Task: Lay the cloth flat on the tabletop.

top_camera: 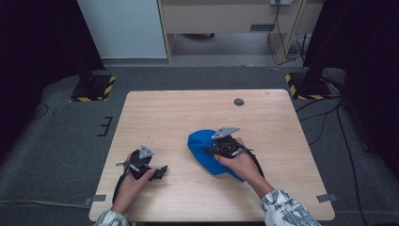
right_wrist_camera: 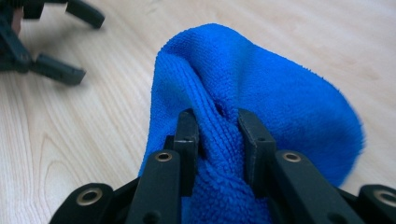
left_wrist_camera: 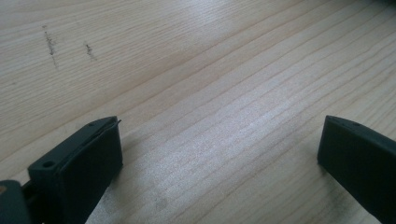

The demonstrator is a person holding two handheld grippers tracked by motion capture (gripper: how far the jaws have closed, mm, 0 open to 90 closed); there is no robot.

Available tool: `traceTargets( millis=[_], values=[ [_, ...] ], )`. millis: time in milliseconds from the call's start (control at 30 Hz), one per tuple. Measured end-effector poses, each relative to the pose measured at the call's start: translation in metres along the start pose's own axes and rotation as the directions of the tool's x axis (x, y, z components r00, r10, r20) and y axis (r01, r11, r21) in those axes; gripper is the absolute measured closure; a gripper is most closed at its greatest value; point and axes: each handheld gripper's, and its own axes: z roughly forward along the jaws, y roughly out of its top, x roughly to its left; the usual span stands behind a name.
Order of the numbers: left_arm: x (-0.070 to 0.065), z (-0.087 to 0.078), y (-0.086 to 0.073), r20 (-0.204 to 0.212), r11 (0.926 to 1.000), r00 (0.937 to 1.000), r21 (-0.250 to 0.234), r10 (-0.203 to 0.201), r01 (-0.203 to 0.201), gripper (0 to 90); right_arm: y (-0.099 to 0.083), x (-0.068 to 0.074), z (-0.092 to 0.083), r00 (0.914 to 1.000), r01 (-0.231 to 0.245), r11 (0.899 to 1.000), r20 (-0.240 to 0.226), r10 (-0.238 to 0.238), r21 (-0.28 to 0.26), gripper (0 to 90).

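1. The right gripper (right_wrist_camera: 218,126) has its jaws pinched on a raised fold of the blue cloth (right_wrist_camera: 261,88); the pile bunches up between the two black pads.
2. In the high view the right gripper (top_camera: 221,147) sits on top of the blue cloth (top_camera: 200,146), near the middle of the table and a little towards its near edge.
3. The cloth lies heaped on the wooden table (top_camera: 188,110), most of it spreading left of and beyond the right hand (top_camera: 240,162).
4. The left gripper (left_wrist_camera: 219,154) stands with its jaws wide apart, bare wood between them and nothing held.
5. The left gripper (top_camera: 150,169) rests low over the near left part of the table, well apart from the cloth, in the left hand (top_camera: 131,181).
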Motion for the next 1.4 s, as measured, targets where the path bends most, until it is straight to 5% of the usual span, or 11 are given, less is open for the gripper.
traceTargets(
  millis=[133, 233, 267, 433, 600, 867, 1033, 1400],
  values=[
    [0.000, 0.000, 0.000, 0.000, 1.0000, 1.0000, 0.000, 0.000, 0.000, 0.0, -0.016, 0.010, 0.018, 0.9992, 0.017, 0.999, -0.037, -0.016, 0.035, 68.8],
    [0.000, 0.000, 0.000, 0.000, 1.0000, 1.0000, 0.000, 0.000, 0.000, 0.0, -0.021, 0.017, 0.025, 0.9986, 0.049, 0.996, -0.025, -0.047, 0.073, 57.9],
    [0.000, 0.000, 0.000, 0.000, 1.0000, 1.0000, 0.000, 0.000, 0.000, 0.0, -0.021, 0.017, 0.025, 0.9986, 0.049, 0.996, -0.025, -0.047, 0.073, 57.9],
    [0.000, 0.000, 0.000, 0.000, 1.0000, 1.0000, 0.000, 0.000, 0.000, 0.0, -0.014, 0.018, 0.018, 0.9993, 0.036, 0.998, 0.006, -0.036, 0.059, 29.6],
    [0.000, 0.000, 0.000, 0.000, 1.0000, 1.0000, 0.001, 0.000, 0.000, 0.0, -0.008, 0.015, 0.000, 0.9997, 0.011, 1.000, 0.022, -0.011, 0.010, 19.1],
    [-0.001, 0.000, 0.000, 0.010, 1.0000, 0.9999, -0.001, 0.006, -0.006, 0.4, -0.013, 0.003, -0.030, 0.9986, -0.017, 0.999, 0.050, 0.019, -0.036, 26.9],
    [-0.003, -0.002, 0.005, 0.032, 0.9993, 0.9995, -0.037, 0.006, -0.005, 7.8, -0.037, -0.008, -0.047, 0.9943, -0.085, 0.995, 0.060, 0.088, -0.048, 37.2],
    [-0.012, -0.012, 0.011, 0.019, 0.9960, 0.9993, -0.083, 0.032, -0.031, 15.6, -0.071, -0.014, -0.067, 0.9897, -0.117, 0.991, 0.075, 0.122, -0.061, 50.2]
  ],
)
